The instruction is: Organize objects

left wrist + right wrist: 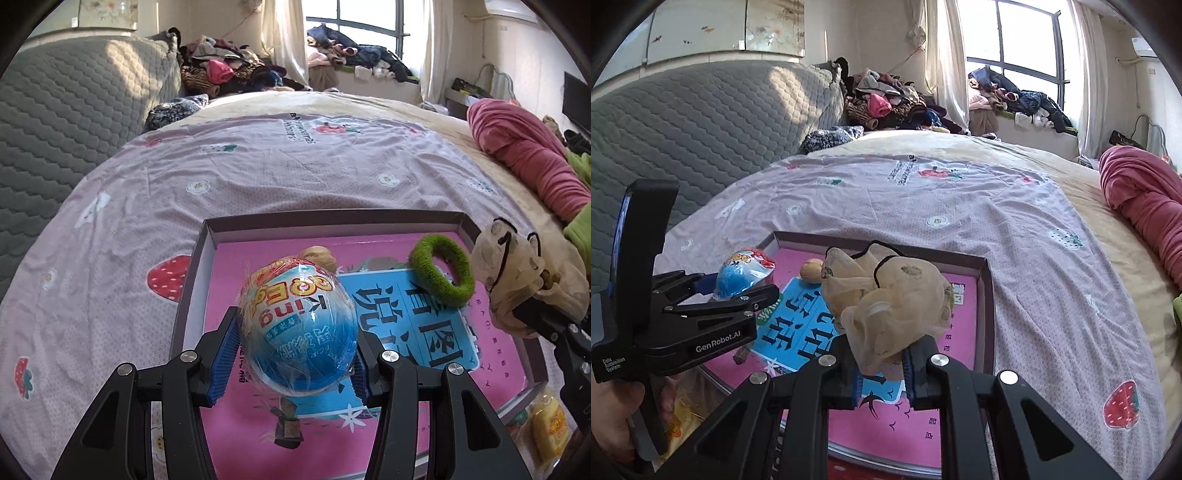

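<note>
My left gripper (293, 354) is shut on a blue and red plastic-wrapped toy egg (297, 325) and holds it above the shallow box (207, 230) with a pink printed bottom on the bed. The egg also shows in the right wrist view (738, 275). My right gripper (882, 373) is shut on a beige sheer scrunchie (886, 295) above the same box (988, 295); it shows in the left wrist view (517, 273) too. A green fuzzy hair ring (441, 269) and a walnut (319, 258) lie in the box.
A yellow packet (550, 428) lies outside the box's near right corner. The box sits on a pink strawberry-print sheet (258, 177). A grey quilted headboard (74, 110) stands left, a rolled pink blanket (524, 155) right, clothes piles (229, 70) behind.
</note>
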{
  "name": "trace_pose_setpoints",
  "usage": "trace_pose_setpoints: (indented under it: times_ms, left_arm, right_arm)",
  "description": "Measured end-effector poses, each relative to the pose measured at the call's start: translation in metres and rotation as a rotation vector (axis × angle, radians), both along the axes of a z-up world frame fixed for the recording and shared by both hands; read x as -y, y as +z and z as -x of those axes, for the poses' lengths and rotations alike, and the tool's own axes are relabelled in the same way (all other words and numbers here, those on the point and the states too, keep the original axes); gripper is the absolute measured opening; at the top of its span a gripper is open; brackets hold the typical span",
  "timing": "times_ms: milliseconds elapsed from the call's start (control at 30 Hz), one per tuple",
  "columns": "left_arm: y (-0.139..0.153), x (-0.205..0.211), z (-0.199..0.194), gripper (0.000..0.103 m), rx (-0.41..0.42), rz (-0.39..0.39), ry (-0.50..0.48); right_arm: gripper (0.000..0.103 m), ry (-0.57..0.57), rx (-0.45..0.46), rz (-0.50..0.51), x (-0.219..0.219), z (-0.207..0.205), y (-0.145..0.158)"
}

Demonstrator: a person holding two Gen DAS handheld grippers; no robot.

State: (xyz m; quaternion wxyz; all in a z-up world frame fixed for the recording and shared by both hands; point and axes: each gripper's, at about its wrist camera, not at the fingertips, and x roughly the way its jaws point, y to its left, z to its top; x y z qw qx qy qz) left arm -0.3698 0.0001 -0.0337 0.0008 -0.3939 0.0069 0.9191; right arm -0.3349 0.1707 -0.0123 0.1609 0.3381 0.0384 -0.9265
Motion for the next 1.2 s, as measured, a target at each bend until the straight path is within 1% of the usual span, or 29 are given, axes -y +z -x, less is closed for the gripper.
trace_pose_setpoints:
  times_ms: [233,400,500,867,1067,1200]
  left_arm:
    - [-0.009,0.004,0.006,0.054,0.031,-0.031,-0.008]
    - [-0.012,0.007,0.008,0.054,0.050,-0.046,-0.010]
    - [-0.013,0.008,0.008,0.054,0.057,-0.051,-0.010]
    - [-0.027,0.006,0.014,0.055,0.128,-0.058,-0.027]
    - [-0.030,0.006,0.015,0.055,0.147,-0.058,-0.033]
    - [-0.032,0.006,0.016,0.055,0.163,-0.062,-0.038]
  right_arm:
    - [0.017,-0.005,0.017,-0.032,0.006,0.003,-0.007]
    - [0.018,-0.002,0.047,-0.058,0.010,0.006,-0.016]
    - [0.018,0.002,0.070,-0.067,0.011,0.009,-0.022]
    - [0.019,0.001,0.117,-0.104,0.016,0.013,-0.035]
    - [0.019,-0.006,0.153,-0.108,0.016,0.018,-0.045]
    - [0.022,-0.011,0.171,-0.104,0.014,0.021,-0.048]
